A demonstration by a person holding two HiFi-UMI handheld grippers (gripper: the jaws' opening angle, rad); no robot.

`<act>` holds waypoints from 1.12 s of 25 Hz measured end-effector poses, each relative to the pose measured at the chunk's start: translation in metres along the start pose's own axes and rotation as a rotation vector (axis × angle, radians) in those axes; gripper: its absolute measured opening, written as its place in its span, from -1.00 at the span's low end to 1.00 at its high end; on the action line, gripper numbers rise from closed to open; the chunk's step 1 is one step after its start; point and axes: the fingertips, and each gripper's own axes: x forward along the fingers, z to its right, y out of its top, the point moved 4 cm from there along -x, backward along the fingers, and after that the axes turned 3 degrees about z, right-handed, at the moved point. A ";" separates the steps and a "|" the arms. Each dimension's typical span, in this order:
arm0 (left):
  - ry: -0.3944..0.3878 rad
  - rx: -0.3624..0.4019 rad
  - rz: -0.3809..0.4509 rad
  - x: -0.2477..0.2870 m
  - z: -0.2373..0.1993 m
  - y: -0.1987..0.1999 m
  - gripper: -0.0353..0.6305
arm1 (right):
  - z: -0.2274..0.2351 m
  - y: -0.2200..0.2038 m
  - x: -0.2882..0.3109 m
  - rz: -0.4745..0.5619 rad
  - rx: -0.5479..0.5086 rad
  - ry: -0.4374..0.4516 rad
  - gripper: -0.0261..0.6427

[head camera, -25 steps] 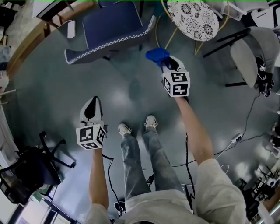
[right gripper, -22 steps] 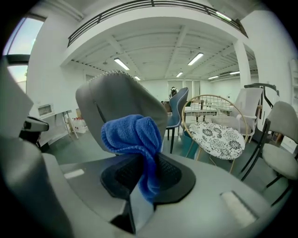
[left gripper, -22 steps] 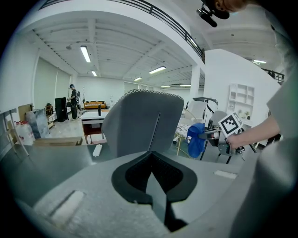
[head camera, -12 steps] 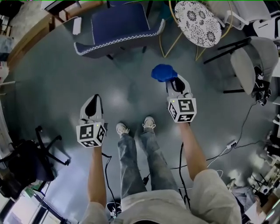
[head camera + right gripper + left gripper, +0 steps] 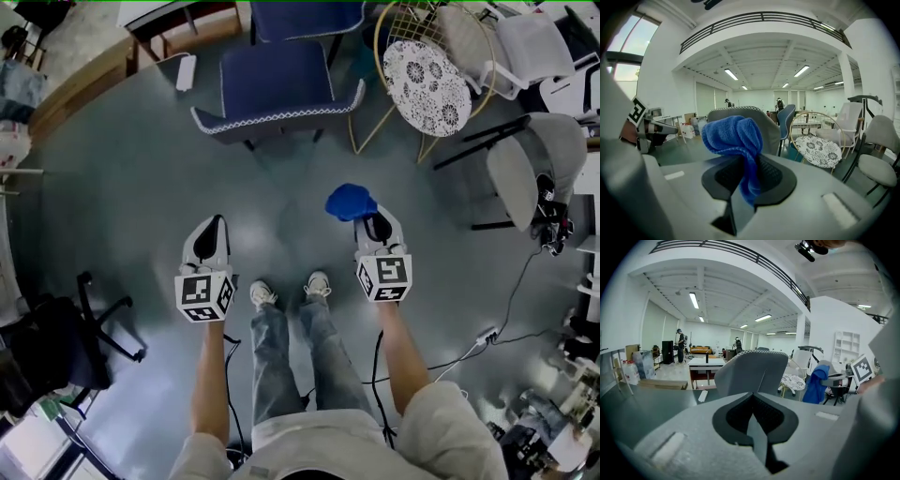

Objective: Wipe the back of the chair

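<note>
A blue upholstered chair (image 5: 278,89) with white trim stands ahead of me, its grey back (image 5: 752,372) facing both gripper views (image 5: 769,125). My right gripper (image 5: 366,217) is shut on a bunched blue cloth (image 5: 350,202), which hangs over its jaws (image 5: 736,140). It is held in the air well short of the chair. My left gripper (image 5: 212,230) is shut with nothing in it, level with the right one and also apart from the chair. The blue cloth (image 5: 816,384) shows at the right of the left gripper view.
A round patterned stool (image 5: 427,75) with a gold wire frame stands right of the chair. Grey chairs (image 5: 530,155) are at the far right, a black office chair (image 5: 56,352) at lower left. A wooden bench (image 5: 94,70) runs along the upper left. Cables (image 5: 487,333) lie on the floor.
The right gripper with the blue cloth has drawn back from the chair toward me. The chair now lies farther away and more centred. The left gripper has hardly moved.
</note>
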 end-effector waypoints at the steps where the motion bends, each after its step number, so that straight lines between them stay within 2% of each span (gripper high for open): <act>1: 0.001 -0.001 0.001 -0.004 0.001 0.005 -0.88 | -0.002 0.006 -0.003 -0.002 -0.003 0.001 -0.72; 14: 0.016 0.000 0.096 -0.039 0.005 0.109 -0.88 | 0.001 0.132 -0.023 0.093 -0.004 -0.038 -0.72; 20: 0.013 -0.002 0.112 -0.065 0.011 0.144 -0.88 | -0.001 0.180 -0.043 0.099 0.007 -0.038 -0.72; 28: 0.037 0.038 0.169 -0.090 -0.001 0.196 -0.88 | -0.002 0.233 -0.061 0.166 -0.007 -0.062 -0.72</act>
